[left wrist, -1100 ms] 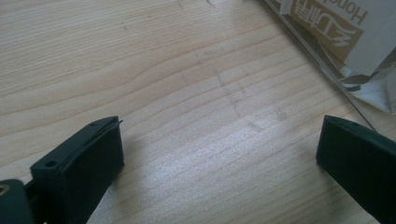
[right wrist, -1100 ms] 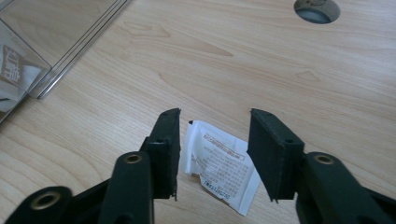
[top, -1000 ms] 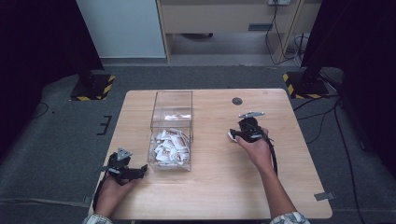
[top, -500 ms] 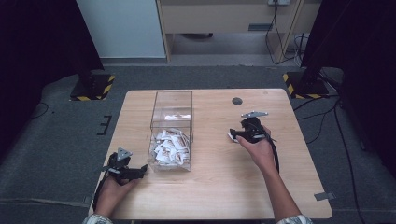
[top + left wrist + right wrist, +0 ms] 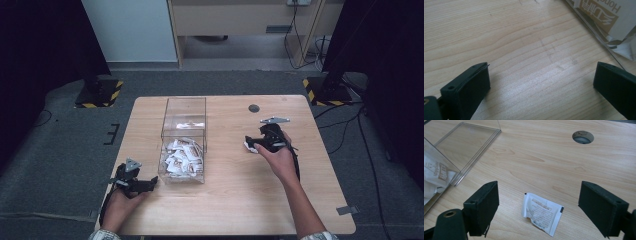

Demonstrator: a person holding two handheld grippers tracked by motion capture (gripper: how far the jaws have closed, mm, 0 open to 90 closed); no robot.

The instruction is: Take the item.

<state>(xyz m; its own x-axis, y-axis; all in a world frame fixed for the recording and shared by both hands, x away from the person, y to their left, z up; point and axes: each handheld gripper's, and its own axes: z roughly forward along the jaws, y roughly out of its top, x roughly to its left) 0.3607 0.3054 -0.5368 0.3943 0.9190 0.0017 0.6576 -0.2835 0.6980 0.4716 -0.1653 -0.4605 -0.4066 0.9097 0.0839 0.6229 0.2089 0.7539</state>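
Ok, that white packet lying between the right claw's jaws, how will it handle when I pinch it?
The packet looks thin and flat, so probably light and floppy. Its crinkled torn edge suggests it may bend rather than lift cleanly. Lying flat on the smooth table, it could slide when pushed.

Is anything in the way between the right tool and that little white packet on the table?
No, nothing visible. The right tool is open, and the white packet lies flat on the bare wooden table between its jaws. The clear box sits off to one side.
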